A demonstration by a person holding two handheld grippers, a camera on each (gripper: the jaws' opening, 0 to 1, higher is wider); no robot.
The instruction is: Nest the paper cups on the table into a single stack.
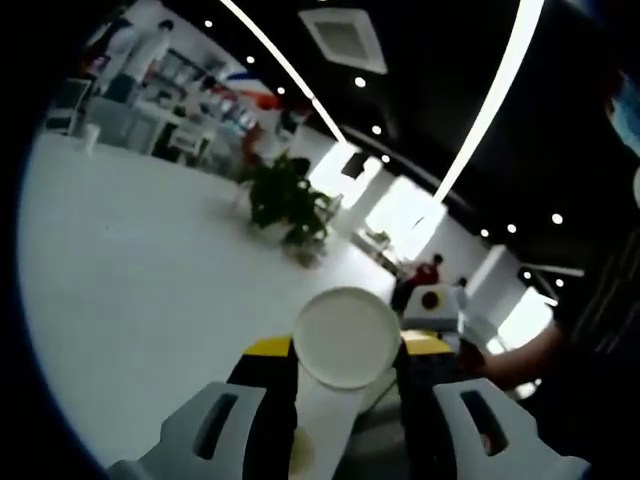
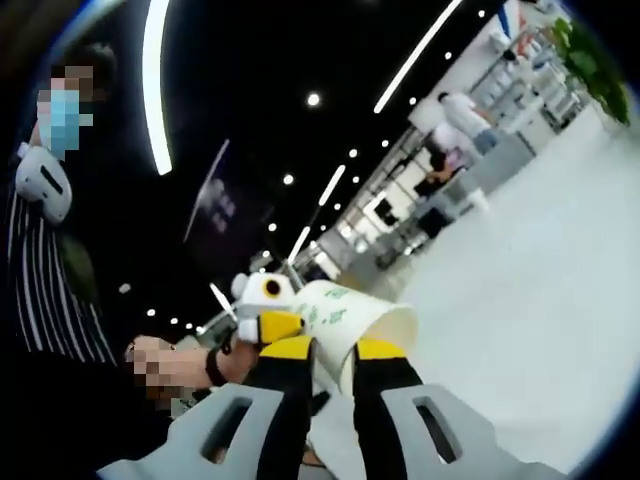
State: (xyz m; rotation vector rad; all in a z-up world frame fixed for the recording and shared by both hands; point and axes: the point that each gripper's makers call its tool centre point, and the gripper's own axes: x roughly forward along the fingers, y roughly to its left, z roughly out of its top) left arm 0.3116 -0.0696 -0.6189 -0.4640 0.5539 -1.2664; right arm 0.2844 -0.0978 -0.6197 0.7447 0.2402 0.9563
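Note:
Between the yellow pads of my left gripper (image 1: 347, 350) sits a white paper cup (image 1: 347, 335), its round base facing away from the camera; the jaws are shut on its sides. My right gripper (image 2: 335, 352) is shut on the wall of a white paper cup with green print (image 2: 345, 318), whose open mouth points right. The other gripper (image 2: 262, 295) shows just behind that cup's base end, and in the left gripper view the right gripper (image 1: 431, 300) pokes out beyond the cup. I cannot tell whether both views show the same cup.
Both views point up and out over a large hall with a pale floor (image 1: 150, 270), a potted plant (image 1: 288, 200) and desks far off. A person's hand (image 2: 160, 365) and striped clothing (image 2: 45, 290) are close on the left; a hand (image 1: 505, 365) is at the right.

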